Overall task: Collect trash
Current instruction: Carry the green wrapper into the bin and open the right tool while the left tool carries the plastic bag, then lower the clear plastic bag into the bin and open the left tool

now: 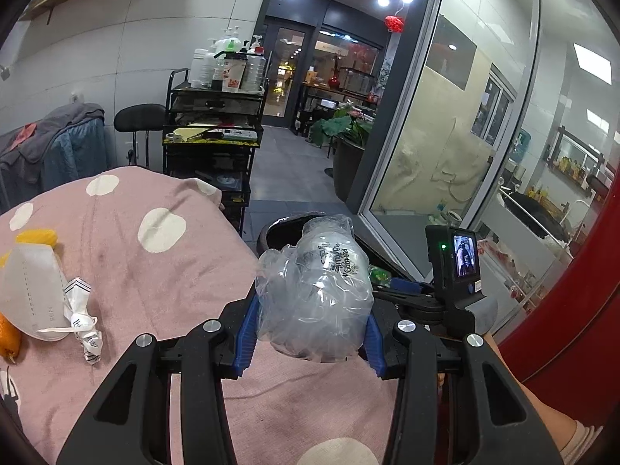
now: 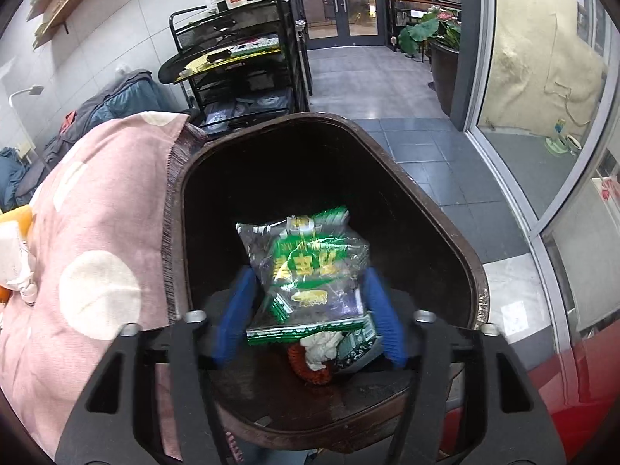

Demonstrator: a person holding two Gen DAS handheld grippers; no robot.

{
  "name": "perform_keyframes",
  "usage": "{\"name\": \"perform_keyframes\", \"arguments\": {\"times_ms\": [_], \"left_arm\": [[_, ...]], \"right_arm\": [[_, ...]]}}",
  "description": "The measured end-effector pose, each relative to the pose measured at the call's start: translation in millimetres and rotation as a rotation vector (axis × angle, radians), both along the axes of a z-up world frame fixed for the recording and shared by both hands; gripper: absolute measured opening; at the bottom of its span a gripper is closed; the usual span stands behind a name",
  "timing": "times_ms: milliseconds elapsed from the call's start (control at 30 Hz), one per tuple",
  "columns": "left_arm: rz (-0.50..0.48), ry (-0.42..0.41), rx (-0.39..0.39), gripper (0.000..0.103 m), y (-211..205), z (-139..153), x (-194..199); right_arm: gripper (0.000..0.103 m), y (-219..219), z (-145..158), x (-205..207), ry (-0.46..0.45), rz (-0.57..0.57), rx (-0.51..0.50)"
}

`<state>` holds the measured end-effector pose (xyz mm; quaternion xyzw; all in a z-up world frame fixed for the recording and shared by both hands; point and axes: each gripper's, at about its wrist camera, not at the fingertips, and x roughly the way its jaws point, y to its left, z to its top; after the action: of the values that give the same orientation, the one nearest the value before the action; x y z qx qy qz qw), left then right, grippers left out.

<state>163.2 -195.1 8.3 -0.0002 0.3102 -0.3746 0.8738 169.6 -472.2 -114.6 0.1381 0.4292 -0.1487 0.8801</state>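
Note:
My left gripper (image 1: 310,333) is shut on a crumpled clear plastic bag (image 1: 316,290) and holds it above the edge of the pink dotted cloth (image 1: 155,271). A white face mask (image 1: 31,294) and a crumpled paper wrapper (image 1: 83,321) lie on the cloth at the left. My right gripper (image 2: 308,310) is open, its blue fingers (image 2: 236,306) blurred, over the dark trash bin (image 2: 445,240). A green snack bag (image 2: 306,267) sits between the fingers inside the bin, with white tissue (image 2: 319,348) and a red-orange scrap below it.
An orange fruit (image 1: 9,337) and a yellow object (image 1: 37,237) lie at the cloth's left edge. A black cart (image 1: 213,135) with bottles stands behind the table. A glass partition (image 1: 445,116) is on the right. The other gripper's camera (image 1: 455,257) shows beside the bin.

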Motion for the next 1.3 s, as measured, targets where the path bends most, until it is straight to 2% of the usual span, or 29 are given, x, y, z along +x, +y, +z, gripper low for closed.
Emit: {"name": "perform_keyframes", "arguments": {"times_ms": [33,67,367,767,1133,1300], "left_arm": [[-0.005,0.006,0.001,0.044,-2.3,-0.9,0.6],[-0.010,0.010,0.002,0.044,-4.9,-1.6,1.0],[-0.050,0.023,0.018,0.044,-27.7,-3.5,6.7],[-0.116,0.110,0.037,0.044,-79.2,-12.0,28.3],[-0.153,0.186,0.088,0.044,-124.7,-23.1,52.4],[-0.174,0.191,0.136,0.044,-144.8,-30.9,55.5]], "right_arm": [[0.079,-0.3,0.1,-2.5,-0.009,-0.009,-0.003],[0.080,-0.5,0.5,-3.1,-0.015,-0.013,-0.003],[0.086,8.2,17.1,-29.2,-0.069,-0.025,-0.014],[0.091,27.4,49.6,-85.9,-0.178,-0.050,-0.020],[0.091,39.8,67.5,-126.2,-0.242,-0.082,-0.062],[0.092,40.8,71.1,-139.4,-0.244,-0.090,-0.070]]}}
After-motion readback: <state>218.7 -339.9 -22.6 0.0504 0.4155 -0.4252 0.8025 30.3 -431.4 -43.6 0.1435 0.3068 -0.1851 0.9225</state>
